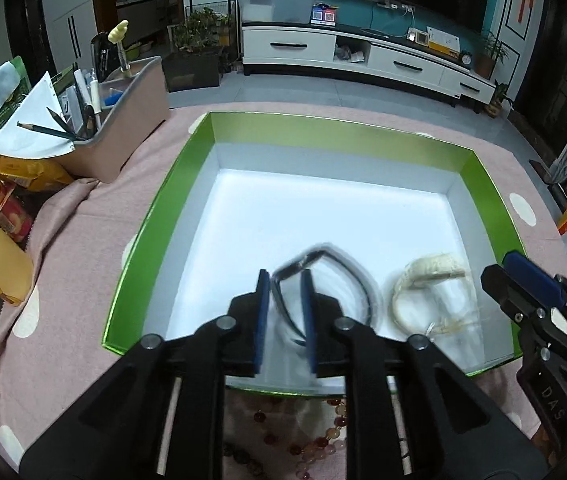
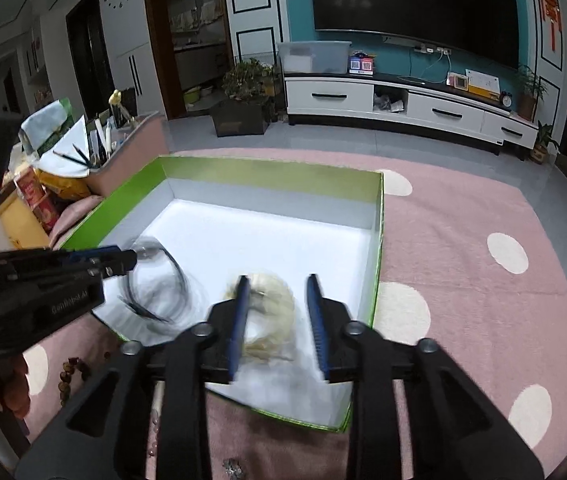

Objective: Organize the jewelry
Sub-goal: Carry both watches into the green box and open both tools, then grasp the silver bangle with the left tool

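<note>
Left wrist view shows the left gripper (image 1: pixel 285 280), jaws narrowed on a bagged black necklace (image 1: pixel 347 276) low in the green box (image 1: pixel 155 220), beside the cream bracelet (image 1: pixel 431 276); releasing seems next, while the right gripper (image 2: pixel 277 284) hovers wide.

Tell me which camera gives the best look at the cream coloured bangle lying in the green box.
The left wrist view: the cream coloured bangle lies in the open beside the left gripper, its ring shape clear. In the right wrist view the bangle is blurred and partly hidden behind the right gripper.
</note>
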Tool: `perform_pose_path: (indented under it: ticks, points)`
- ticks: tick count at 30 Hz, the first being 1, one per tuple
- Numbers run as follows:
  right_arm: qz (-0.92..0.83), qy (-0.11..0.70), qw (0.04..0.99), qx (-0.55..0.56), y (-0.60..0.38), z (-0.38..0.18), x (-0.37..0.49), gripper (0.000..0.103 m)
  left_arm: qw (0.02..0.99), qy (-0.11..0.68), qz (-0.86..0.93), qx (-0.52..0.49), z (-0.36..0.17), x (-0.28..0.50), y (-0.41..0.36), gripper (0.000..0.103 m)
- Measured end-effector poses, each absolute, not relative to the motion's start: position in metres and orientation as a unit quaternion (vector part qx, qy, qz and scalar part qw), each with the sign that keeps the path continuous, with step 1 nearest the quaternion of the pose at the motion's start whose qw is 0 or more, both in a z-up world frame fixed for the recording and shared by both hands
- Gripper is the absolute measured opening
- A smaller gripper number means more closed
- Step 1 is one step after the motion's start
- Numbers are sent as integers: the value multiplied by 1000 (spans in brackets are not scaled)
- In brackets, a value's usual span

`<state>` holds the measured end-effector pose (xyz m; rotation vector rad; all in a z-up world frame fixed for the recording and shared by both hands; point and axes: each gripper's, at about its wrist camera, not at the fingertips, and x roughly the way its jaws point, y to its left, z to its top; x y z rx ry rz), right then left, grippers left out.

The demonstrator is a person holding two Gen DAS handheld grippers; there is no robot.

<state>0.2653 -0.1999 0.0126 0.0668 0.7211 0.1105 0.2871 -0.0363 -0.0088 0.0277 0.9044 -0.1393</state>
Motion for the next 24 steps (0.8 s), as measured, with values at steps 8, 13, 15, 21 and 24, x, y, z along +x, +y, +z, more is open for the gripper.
perform_pose_path:
  ticks: [8, 13, 15, 21, 24]
  points:
    - [55, 337, 937, 68, -222, 27, 230, 42, 906, 417, -70, 9, 8, 263, -26, 54]
    - [57, 341, 934, 85, -234, 31, 197, 47, 910, 408, -75, 1, 21, 232, -17, 65]
    - [60, 344, 932, 92, -235, 32, 182, 51, 909, 408, -82, 1, 24, 216, -14, 70]
    - [72, 360, 925, 98, -235, 26, 137, 55, 900, 422, -108, 15, 20, 161, -10, 79]
    - [76, 363, 923, 98, -232, 24, 116, 56, 893, 434, -120, 16, 13, 136, -5, 79]
